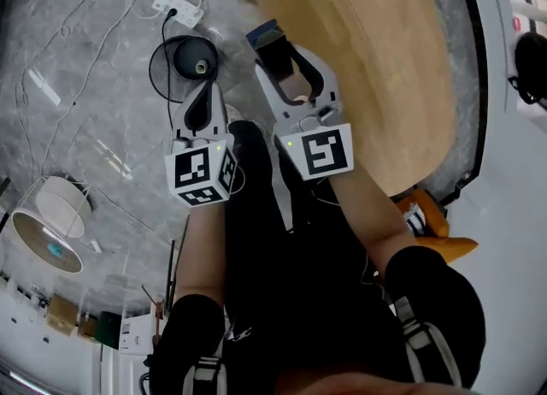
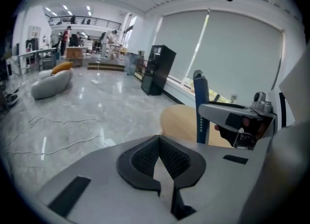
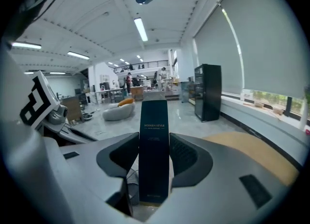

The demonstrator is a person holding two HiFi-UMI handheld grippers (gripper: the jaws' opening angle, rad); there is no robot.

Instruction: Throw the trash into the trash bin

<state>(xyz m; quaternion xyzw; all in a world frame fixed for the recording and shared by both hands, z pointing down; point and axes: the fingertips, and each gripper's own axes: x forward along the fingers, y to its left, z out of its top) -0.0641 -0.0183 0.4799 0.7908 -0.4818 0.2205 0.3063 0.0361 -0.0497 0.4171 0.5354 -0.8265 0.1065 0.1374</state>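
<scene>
- One round black bin, by its look the target for the trash, stands on the grey floor off the left rim of the round wooden table. A white power strip lies on the floor beyond it, also left of the table.
- The left gripper hangs over the floor left of the table, with its tips pointing toward the bin and near it. Its two dark pads meet tip to tip and have nothing between them.
- The right gripper, just beside the left one and on the table side, is clamped on a slim dark-blue carton. One pad presses each side face. The carton's long axis runs along the jaws, and its far end sticks out well past the fingertips.
- The carton hangs at the table's left rim, between the rim and the bin. From the head view the bin lies to the carton's left and about level with it.
- Judged from this, the drop depends on carrying the carton leftward, away from the table, until its free end is over the bin's mouth.
- The left gripper is nearer the bin but empty, so the move looks to fall to the right one.
</scene>
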